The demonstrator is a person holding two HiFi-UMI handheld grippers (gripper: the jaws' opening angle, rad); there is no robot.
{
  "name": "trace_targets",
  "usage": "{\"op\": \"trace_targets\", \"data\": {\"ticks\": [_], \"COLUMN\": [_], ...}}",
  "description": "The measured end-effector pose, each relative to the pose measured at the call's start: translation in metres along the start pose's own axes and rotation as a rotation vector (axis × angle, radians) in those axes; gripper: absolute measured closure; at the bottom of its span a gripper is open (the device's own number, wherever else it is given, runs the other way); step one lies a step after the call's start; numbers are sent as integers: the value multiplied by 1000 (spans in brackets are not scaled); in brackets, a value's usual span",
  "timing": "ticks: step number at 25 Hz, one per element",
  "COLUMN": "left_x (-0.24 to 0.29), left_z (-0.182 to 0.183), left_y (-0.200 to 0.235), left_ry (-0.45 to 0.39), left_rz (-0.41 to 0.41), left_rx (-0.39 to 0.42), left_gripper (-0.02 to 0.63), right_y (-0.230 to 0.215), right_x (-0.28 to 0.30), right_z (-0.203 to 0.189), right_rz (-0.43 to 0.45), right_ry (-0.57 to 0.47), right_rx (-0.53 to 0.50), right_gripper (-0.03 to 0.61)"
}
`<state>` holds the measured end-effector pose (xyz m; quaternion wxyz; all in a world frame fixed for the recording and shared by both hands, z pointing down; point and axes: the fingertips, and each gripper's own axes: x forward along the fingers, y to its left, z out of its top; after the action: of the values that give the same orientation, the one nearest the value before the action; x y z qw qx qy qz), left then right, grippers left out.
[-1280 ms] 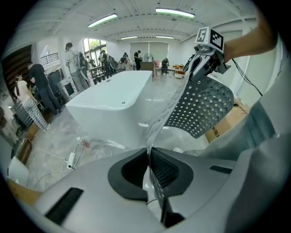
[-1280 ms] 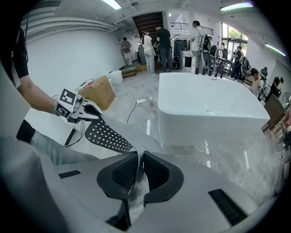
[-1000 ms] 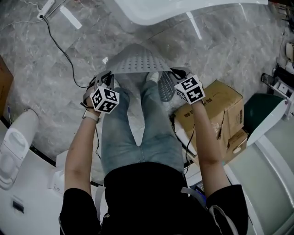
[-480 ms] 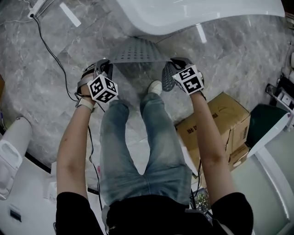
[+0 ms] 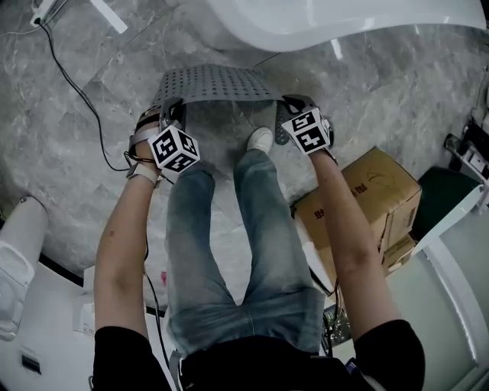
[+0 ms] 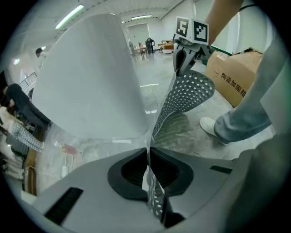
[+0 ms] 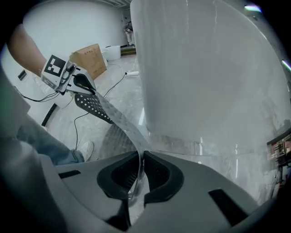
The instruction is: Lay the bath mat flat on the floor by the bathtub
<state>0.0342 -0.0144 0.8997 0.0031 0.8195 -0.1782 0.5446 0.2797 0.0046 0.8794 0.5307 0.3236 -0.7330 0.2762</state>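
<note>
Since the earlier frames, both grippers have been lowered, and the bath mat (image 5: 210, 80) has been brought down with them. One near corner of the perforated grey mat is pinched in the closed jaws of the left gripper (image 6: 149, 175), the other in those of the right gripper (image 7: 137, 175). The mat is stretched between them, sloping away toward the marble floor (image 5: 92, 107) just beside the white bathtub (image 5: 344, 19). A white shoe (image 5: 260, 139) is seen near the held edge, and a cardboard box (image 5: 378, 191) further right.
</note>
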Motion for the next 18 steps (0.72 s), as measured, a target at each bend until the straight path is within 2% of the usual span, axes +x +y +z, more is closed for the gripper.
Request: {"op": "trace_targets", "data": {"ticks": [3,8,14,18], "left_x": [4,7,21,38], "left_z": [-20,-46,-80,-98], "left_y": [-33,-94,-147,-179], "left_ry": [31,73,150,185], "left_rz": [-63,-136,-212,-278], "left_rx": [-35,-2,-61,-29], "left_gripper": [581,580,580,578], "right_y": [18,51,101,125], "right_x": [5,11,32,57], "right_z": [-13,-45,-102,-140], "right_rz": [27,93,172,184], "right_ry": [4,8,112,196], "right_rx": [19,53,42,29], "right_gripper": [531,529,517,515]}}
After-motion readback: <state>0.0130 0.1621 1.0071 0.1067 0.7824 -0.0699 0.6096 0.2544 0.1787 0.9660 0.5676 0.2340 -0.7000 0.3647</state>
